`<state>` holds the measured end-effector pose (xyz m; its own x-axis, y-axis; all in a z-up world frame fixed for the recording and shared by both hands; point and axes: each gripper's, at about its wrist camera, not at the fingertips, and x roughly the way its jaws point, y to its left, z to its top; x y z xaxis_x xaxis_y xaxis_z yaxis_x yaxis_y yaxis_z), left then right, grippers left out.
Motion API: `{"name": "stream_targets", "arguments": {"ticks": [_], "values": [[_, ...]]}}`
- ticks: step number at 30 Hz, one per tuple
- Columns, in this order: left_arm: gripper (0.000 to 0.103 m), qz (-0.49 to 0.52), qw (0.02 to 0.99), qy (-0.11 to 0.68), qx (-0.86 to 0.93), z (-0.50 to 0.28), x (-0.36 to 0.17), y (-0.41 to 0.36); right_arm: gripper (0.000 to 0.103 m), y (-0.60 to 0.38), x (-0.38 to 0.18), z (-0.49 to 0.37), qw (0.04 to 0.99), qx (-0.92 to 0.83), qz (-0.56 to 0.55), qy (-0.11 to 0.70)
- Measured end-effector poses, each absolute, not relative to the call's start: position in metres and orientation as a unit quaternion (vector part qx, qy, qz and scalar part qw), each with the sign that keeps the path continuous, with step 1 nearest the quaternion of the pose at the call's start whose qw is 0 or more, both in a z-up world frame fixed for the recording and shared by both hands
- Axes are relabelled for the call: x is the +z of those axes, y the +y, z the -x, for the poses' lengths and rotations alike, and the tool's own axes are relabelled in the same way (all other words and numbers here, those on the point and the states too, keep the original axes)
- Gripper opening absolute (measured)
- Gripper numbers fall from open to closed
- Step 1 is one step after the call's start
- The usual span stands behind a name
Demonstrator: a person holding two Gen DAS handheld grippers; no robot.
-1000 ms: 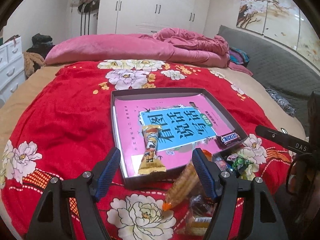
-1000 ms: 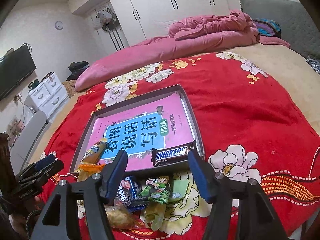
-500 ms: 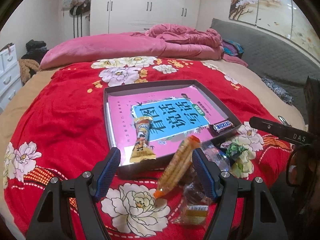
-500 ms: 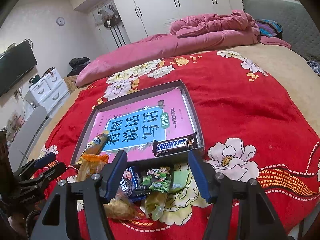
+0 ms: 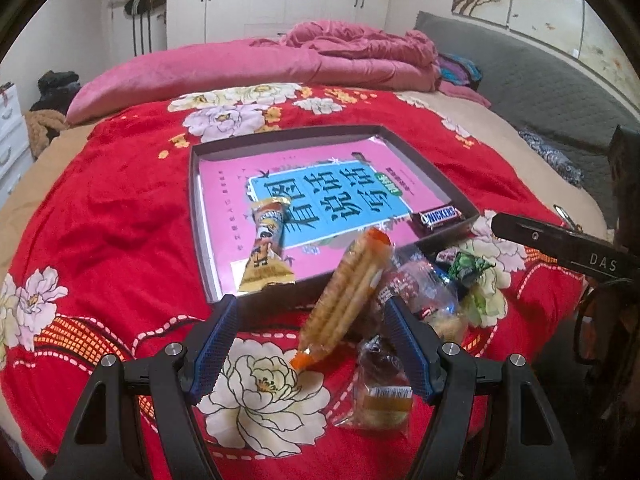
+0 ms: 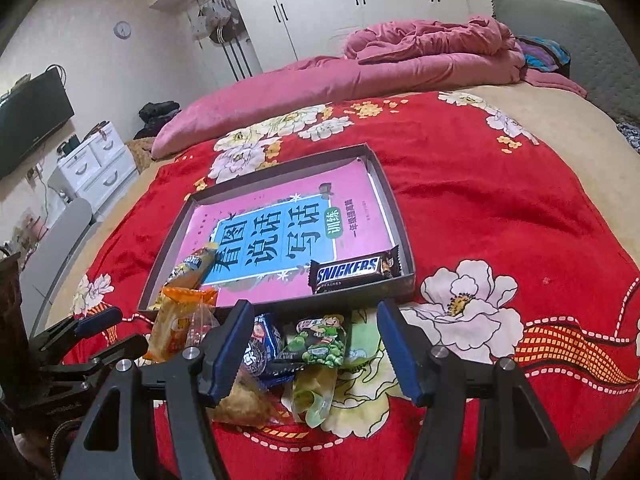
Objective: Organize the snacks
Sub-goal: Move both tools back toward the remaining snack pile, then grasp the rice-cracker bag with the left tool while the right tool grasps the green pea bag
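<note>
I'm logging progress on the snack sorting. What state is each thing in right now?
Tray: open, lined with a pink book.
Snickers bar: in the tray, lying flat.
Cone-shaped snack: in the tray.
Cracker pack: outside, leaning on the tray's near wall.
Green snack packet: outside, on the blanket.
Left gripper: open, empty.
Right gripper: open, empty.

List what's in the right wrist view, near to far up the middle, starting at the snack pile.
Green snack packet → Snickers bar at the tray's near edge → pink book lying in the grey tray → red floral blanket → pink quilt → white wardrobe.
</note>
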<state>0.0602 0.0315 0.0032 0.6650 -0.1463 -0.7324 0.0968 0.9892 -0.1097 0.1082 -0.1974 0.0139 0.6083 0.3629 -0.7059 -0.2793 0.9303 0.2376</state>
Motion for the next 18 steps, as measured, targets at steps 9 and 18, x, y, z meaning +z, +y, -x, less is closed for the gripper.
{"name": "stream_targets", "arguments": {"ticks": [9, 18], "values": [[0.075, 0.031, 0.908, 0.411, -0.071, -0.063, -0.003, 0.031, 0.064, -0.194, 0.004, -0.109, 0.887, 0.180, -0.044, 0.422], [0.076, 0.026, 0.904, 0.419, -0.076, -0.069, -0.010, 0.028, 0.064, -0.181, -0.014, -0.118, 0.874, 0.178, -0.022, 0.452]]}}
